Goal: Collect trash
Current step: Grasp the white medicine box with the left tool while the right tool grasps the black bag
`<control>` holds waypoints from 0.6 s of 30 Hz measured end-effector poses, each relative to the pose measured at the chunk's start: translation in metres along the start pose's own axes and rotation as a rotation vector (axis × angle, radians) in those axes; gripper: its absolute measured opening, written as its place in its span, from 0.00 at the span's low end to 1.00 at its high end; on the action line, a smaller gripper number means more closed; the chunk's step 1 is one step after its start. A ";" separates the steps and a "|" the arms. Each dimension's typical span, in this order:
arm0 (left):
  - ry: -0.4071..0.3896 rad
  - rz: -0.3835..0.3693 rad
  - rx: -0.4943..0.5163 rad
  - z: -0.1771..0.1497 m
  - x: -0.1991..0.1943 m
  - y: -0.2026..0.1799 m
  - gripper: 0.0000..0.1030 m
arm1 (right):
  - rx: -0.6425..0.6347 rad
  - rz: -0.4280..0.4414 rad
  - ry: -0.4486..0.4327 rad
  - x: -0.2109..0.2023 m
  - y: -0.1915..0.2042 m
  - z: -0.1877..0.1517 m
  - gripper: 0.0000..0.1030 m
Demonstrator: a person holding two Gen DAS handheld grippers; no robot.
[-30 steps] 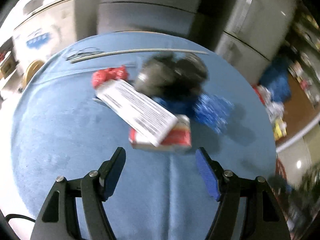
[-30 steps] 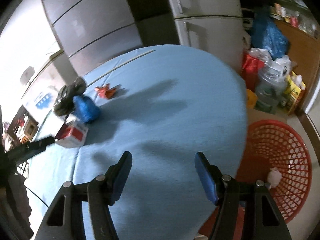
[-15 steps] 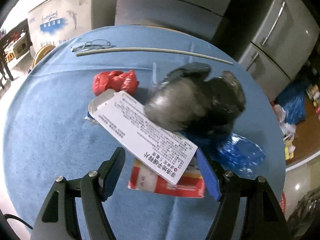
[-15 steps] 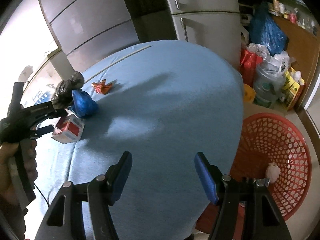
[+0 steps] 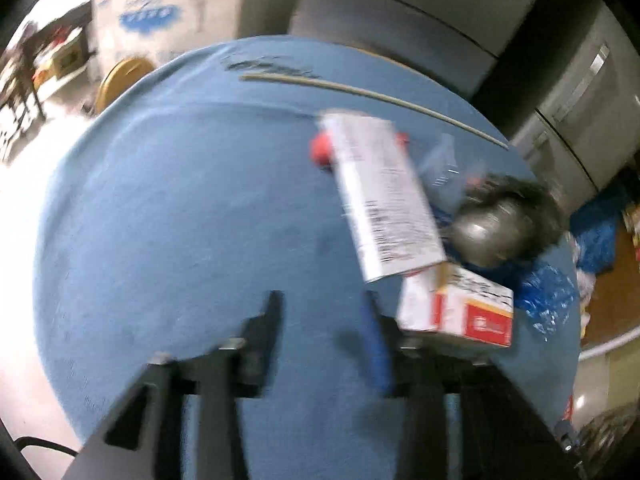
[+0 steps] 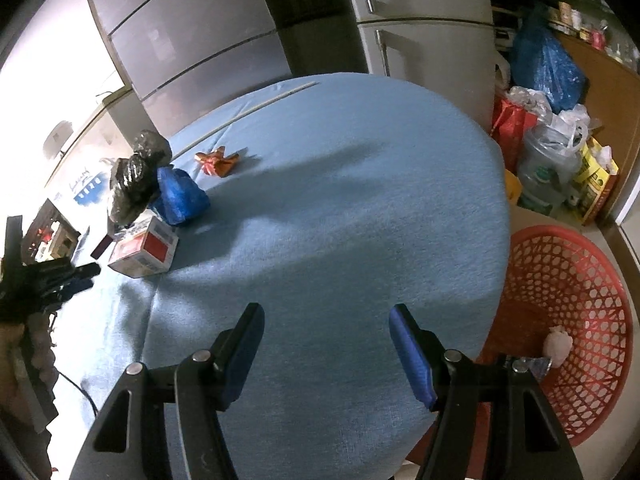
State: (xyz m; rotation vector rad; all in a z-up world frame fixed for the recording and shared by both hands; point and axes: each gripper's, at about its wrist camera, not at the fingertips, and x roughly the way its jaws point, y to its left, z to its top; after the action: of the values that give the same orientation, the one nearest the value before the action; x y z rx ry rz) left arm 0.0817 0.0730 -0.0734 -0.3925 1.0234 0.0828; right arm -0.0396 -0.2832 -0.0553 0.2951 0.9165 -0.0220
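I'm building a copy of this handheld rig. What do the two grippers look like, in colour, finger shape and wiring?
Both look alike. The right gripper has a black frame of angular linkage bars with triangular cut-outs and silver pivot bolts, and two flat tapered fingers faced with blue pads. The left gripper, blurred in its own camera, shows the same black bars and a blue pad. A thin black cable trails from the left unit.

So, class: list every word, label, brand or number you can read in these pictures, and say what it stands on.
None can be read for certain.
White box flap: rows of black print, blurred.
Red and white box: black print on top and a white mark on the red side, blurred.
White chest: blue logo, blurred.
Yellow bag: print too small.
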 end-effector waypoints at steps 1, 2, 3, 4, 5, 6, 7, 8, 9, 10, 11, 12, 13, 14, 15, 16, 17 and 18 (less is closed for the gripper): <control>-0.011 -0.001 -0.037 0.000 -0.003 0.006 0.63 | -0.002 0.002 0.002 0.001 0.002 0.000 0.67; -0.023 -0.002 -0.053 0.002 -0.005 0.008 0.63 | -0.006 0.005 0.004 0.002 0.004 0.001 0.67; -0.029 -0.002 -0.053 0.004 -0.008 0.006 0.63 | -0.012 0.007 0.006 0.003 0.007 0.000 0.67; -0.034 -0.009 -0.044 0.006 -0.011 0.002 0.63 | -0.016 0.010 0.006 0.003 0.009 0.000 0.67; -0.042 -0.019 -0.034 0.008 -0.015 -0.002 0.66 | -0.023 0.014 0.004 0.003 0.011 0.000 0.67; -0.056 -0.033 -0.019 0.012 -0.018 -0.011 0.68 | -0.028 0.015 0.003 0.003 0.013 0.000 0.67; -0.073 -0.043 0.002 0.016 -0.020 -0.020 0.75 | -0.029 0.016 0.003 0.003 0.014 -0.001 0.67; -0.097 -0.044 0.044 0.021 -0.023 -0.033 0.80 | -0.029 0.016 0.004 0.003 0.014 -0.002 0.67; -0.113 -0.037 0.071 0.024 -0.024 -0.040 0.81 | -0.026 0.015 0.004 0.002 0.013 -0.002 0.67; -0.134 -0.012 0.109 0.029 -0.021 -0.051 0.82 | -0.021 0.014 0.002 0.001 0.012 -0.003 0.67; -0.138 0.011 0.135 0.032 -0.016 -0.057 0.83 | -0.018 0.013 0.001 0.001 0.011 -0.003 0.67; -0.123 0.039 0.167 0.037 -0.006 -0.063 0.83 | -0.013 0.011 0.000 -0.001 0.009 -0.003 0.67; -0.111 0.058 0.187 0.040 0.002 -0.067 0.83 | -0.012 0.010 -0.002 -0.001 0.008 -0.003 0.67; -0.096 0.070 0.208 0.041 0.013 -0.070 0.83 | -0.010 0.008 -0.005 -0.003 0.007 -0.004 0.67; -0.082 0.077 0.220 0.043 0.022 -0.070 0.82 | -0.008 0.007 -0.007 -0.004 0.006 -0.004 0.67; -0.073 0.082 0.219 0.042 0.028 -0.068 0.68 | -0.007 0.006 -0.008 -0.005 0.004 -0.005 0.67; -0.063 0.070 0.211 0.039 0.028 -0.063 0.49 | -0.004 0.004 -0.008 -0.006 0.003 -0.005 0.67; -0.047 0.050 0.199 0.038 0.029 -0.058 0.48 | 0.000 0.002 -0.007 -0.005 0.001 -0.006 0.67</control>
State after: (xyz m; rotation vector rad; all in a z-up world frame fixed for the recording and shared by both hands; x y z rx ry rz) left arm 0.1429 0.0294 -0.0645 -0.1826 0.9852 0.0343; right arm -0.0470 -0.2810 -0.0539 0.2956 0.9093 -0.0215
